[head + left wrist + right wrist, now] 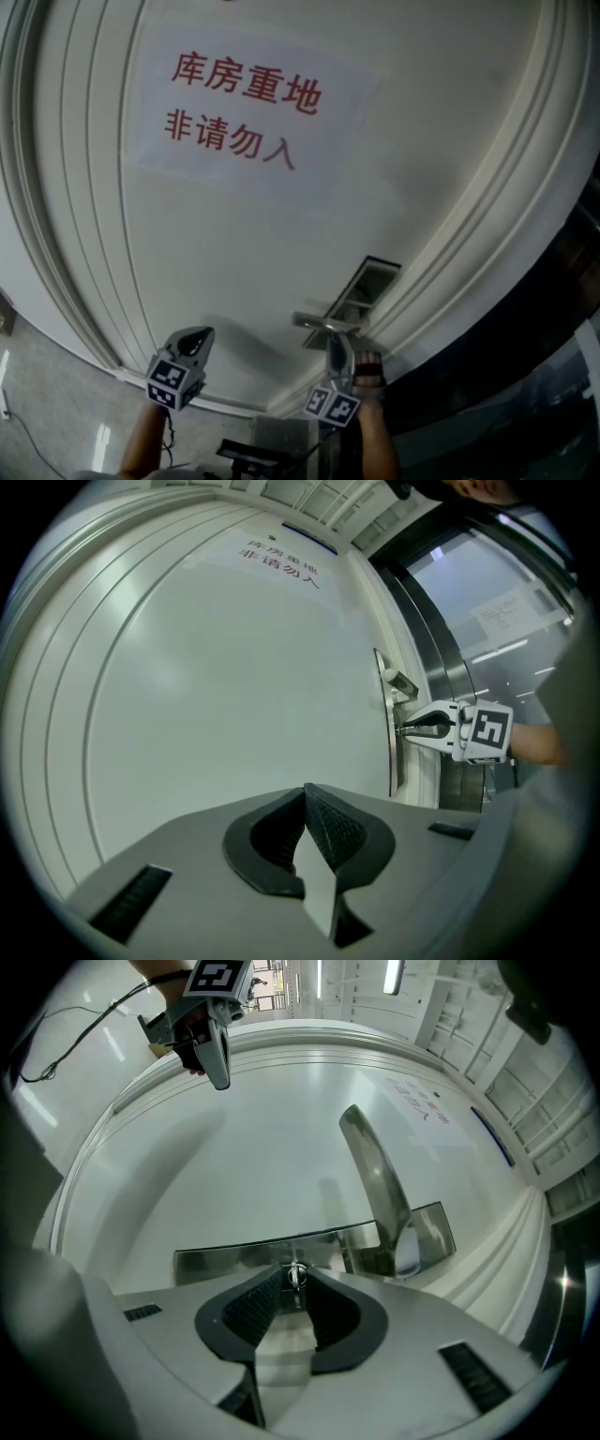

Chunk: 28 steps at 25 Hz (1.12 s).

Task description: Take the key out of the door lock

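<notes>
My right gripper (295, 1286) is clenched on the key (296, 1272). The key sits in the lock plate (234, 1260) at the door's (272, 1147) edge, near the handle (375, 1185). My left gripper (306, 808) is clenched, empty, well apart from the door.

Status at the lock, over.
Right tongs shut on key, at the lock plate. Left tongs shut, empty, off the door. Door handle alongside, not blocking.

Paper sign (248, 112) on the door (281, 272) reads 库房重地 非请勿入.
</notes>
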Each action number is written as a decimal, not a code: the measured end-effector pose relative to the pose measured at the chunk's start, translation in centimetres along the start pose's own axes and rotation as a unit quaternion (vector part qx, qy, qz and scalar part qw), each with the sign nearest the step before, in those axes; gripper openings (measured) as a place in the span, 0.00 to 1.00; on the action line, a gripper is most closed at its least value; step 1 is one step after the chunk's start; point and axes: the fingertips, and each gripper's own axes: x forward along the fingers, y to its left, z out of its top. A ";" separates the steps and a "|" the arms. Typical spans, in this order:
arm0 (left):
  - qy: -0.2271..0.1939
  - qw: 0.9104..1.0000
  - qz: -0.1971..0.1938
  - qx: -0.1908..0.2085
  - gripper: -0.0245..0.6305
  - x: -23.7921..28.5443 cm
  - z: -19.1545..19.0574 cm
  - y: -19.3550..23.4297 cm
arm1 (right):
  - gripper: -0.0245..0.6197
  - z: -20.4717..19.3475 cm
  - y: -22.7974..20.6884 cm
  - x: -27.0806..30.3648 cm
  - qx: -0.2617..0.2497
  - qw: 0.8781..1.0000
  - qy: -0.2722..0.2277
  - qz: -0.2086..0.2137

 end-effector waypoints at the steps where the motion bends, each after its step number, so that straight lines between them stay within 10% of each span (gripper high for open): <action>1: 0.001 1.000 0.000 0.000 0.05 0.0 -0.1 0.0 | 0.18 0.0 0.1 0.0 0.000 1.000 0.000 0.002; 28: -0.002 1.000 0.004 0.002 0.05 -1.9 -0.2 -0.6 | 0.07 -0.2 -0.1 -0.1 -0.033 0.999 0.024 -0.002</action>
